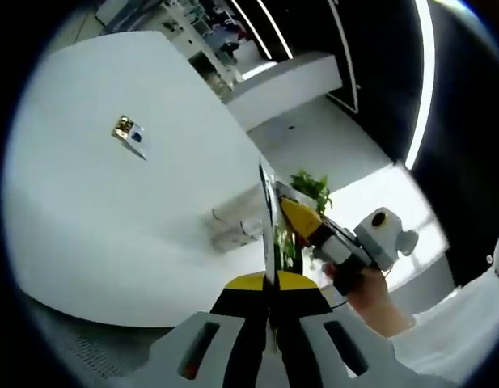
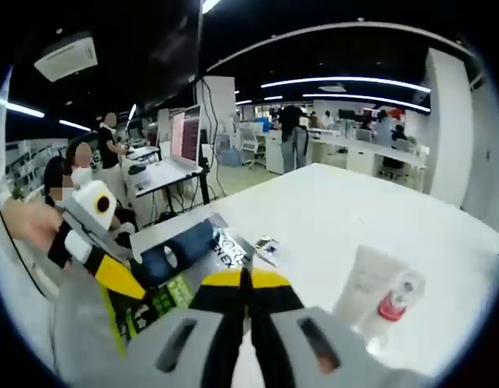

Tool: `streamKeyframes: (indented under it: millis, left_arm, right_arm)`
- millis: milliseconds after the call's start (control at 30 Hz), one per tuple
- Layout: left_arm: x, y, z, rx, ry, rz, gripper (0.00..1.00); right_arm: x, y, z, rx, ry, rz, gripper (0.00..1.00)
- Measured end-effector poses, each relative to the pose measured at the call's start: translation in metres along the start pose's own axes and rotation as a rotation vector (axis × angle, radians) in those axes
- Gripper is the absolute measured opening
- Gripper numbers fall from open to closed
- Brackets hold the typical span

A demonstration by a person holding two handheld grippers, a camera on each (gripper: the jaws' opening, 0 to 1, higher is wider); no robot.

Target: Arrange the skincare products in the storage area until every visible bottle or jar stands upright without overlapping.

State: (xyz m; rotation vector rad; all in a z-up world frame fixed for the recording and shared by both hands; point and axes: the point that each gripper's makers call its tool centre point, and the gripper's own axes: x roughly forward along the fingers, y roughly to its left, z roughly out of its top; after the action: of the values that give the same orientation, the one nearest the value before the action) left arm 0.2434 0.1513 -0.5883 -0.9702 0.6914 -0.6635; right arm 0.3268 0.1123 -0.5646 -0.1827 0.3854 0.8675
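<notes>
My left gripper (image 1: 269,279) is shut on the thin edge of a flat green-printed pack (image 1: 266,218) that stands up from its jaws. In the right gripper view the same pack (image 2: 156,305) lies by the left gripper (image 2: 134,288). Pointing at the pack's top, the right gripper (image 1: 286,199) comes in held by a hand (image 1: 370,301). Its jaws (image 2: 245,279) are together, and nothing shows between them. A dark blue bottle (image 2: 180,250) and a lettered box (image 2: 230,246) lie on their sides. A white tube (image 2: 366,279) with a red cap lies beside a clear bottle (image 2: 401,293).
A white table (image 1: 112,226) carries a small sachet (image 1: 129,134), also seen as the sachet (image 2: 269,250) in the right gripper view. Two clear bottles (image 1: 233,228) lie flat near the pack. Desks with monitors (image 2: 184,137) and people stand behind the table.
</notes>
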Motion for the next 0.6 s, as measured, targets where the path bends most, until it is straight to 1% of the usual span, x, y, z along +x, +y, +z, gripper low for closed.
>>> streamKeyframes:
  millis: [200,300,333,433,500,533,600]
  left_arm:
    - [0.005,0.008,0.000,-0.052,-0.003,0.003,0.00]
    - [0.007,0.007,0.000,-0.103,-0.014,-0.024,0.00]
    - [0.008,0.006,0.002,-0.128,-0.027,-0.037,0.00]
    - [0.010,0.007,0.004,-0.158,-0.044,-0.051,0.00]
    - [0.013,0.007,0.007,-0.187,-0.059,-0.063,0.00]
    - [0.014,0.008,0.008,-0.194,-0.063,-0.065,0.00]
    - [0.017,0.011,0.010,-0.197,-0.064,-0.062,0.00]
  right_arm:
    - [0.006,-0.005,-0.006,0.015,0.013,-0.008,0.02]
    - [0.008,-0.011,-0.008,0.024,0.014,-0.020,0.05]
    - [0.008,-0.013,-0.009,0.030,0.015,-0.026,0.06]
    - [0.008,-0.017,-0.010,0.040,0.009,-0.032,0.16]
    - [0.008,-0.017,-0.013,0.038,0.014,-0.023,0.22]
    - [0.008,-0.015,-0.015,0.037,0.021,-0.009,0.24]
    - [0.007,-0.013,-0.017,0.033,0.019,-0.005,0.29]
